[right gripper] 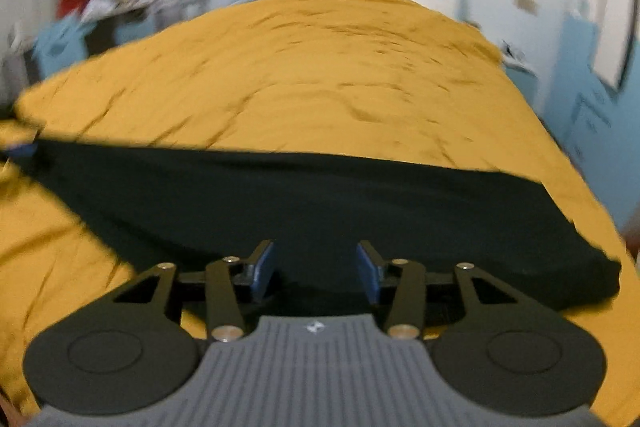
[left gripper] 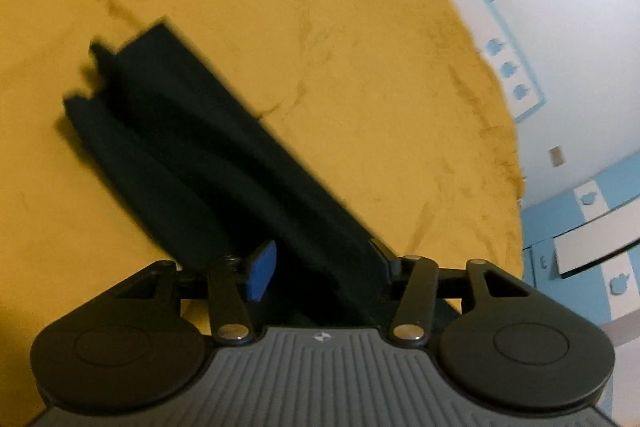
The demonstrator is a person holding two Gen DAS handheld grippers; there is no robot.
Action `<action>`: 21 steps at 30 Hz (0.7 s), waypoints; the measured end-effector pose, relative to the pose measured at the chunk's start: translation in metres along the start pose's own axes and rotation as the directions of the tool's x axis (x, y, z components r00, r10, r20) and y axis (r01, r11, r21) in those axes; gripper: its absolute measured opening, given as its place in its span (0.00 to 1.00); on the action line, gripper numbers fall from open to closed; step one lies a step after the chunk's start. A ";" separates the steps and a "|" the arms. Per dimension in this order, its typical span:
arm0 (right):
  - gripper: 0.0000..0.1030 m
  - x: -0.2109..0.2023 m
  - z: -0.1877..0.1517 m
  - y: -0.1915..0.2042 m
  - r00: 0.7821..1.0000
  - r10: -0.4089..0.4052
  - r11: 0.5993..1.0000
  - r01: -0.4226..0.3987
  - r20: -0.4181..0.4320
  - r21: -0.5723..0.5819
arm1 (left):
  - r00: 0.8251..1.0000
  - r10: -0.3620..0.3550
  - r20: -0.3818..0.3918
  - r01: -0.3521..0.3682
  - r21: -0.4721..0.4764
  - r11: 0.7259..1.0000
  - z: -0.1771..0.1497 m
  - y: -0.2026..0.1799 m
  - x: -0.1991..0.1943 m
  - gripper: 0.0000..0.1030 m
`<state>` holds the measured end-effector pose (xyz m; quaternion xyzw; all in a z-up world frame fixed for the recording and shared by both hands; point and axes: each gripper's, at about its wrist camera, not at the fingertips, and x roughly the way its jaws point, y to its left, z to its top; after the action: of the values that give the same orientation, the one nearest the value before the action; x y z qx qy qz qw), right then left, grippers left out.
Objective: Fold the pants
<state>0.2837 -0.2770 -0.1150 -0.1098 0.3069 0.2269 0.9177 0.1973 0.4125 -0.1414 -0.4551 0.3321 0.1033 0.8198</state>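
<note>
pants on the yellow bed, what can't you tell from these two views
- Left wrist: the near end of the pants passes under the left hand-held gripper; grip unclear.
- Right wrist: pants blurred, waistband and legs indistinguishable; right hand-held gripper hides the near edge.
- Bed edges cut off.

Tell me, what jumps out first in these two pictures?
A long strip of dark pants lies across a mustard-yellow bedspread that fills both views. Low in each view are black grippers with blue pads: the left gripper and right gripper, both open with dark cloth between the fingers.
</note>
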 end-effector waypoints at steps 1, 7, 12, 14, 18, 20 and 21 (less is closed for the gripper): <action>0.41 0.001 -0.002 0.009 1.000 -0.019 0.999 0.018 -0.010 -0.030 | 1.000 0.006 -0.019 -0.007 -0.020 1.000 0.000 0.002 0.005 0.58; 0.38 0.025 -0.005 0.041 0.990 -0.133 0.980 0.124 -0.054 -0.154 | 0.999 -0.017 -0.048 0.013 -0.083 0.996 -0.011 0.017 0.012 0.58; 0.00 0.059 -0.005 0.063 0.958 -0.266 0.925 0.223 -0.104 -0.307 | 0.999 -0.023 -0.049 0.019 -0.092 0.996 -0.014 0.019 0.010 0.58; 0.00 0.045 -0.005 0.063 0.964 -0.252 0.927 0.215 -0.086 -0.306 | 0.999 -0.030 -0.045 0.026 -0.097 0.995 -0.014 0.017 0.006 0.58; 0.00 0.004 -0.008 0.050 0.976 -0.203 0.956 0.182 -0.073 -0.231 | 0.998 -0.054 -0.022 0.052 -0.079 0.996 -0.016 0.017 -0.002 0.58; 0.00 0.002 -0.018 0.047 0.982 -0.161 0.964 0.135 -0.100 -0.229 | 0.998 -0.055 -0.015 0.054 -0.084 0.995 -0.018 0.019 -0.003 0.58; 0.00 0.007 -0.023 0.046 0.981 -0.151 0.965 0.120 -0.119 -0.234 | 0.998 -0.057 -0.011 0.055 -0.088 0.995 -0.018 0.021 -0.003 0.58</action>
<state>0.2545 -0.2420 -0.1397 -0.2494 0.3328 0.1890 0.8896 0.1767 0.4102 -0.1603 -0.5006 0.3200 0.0917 0.7991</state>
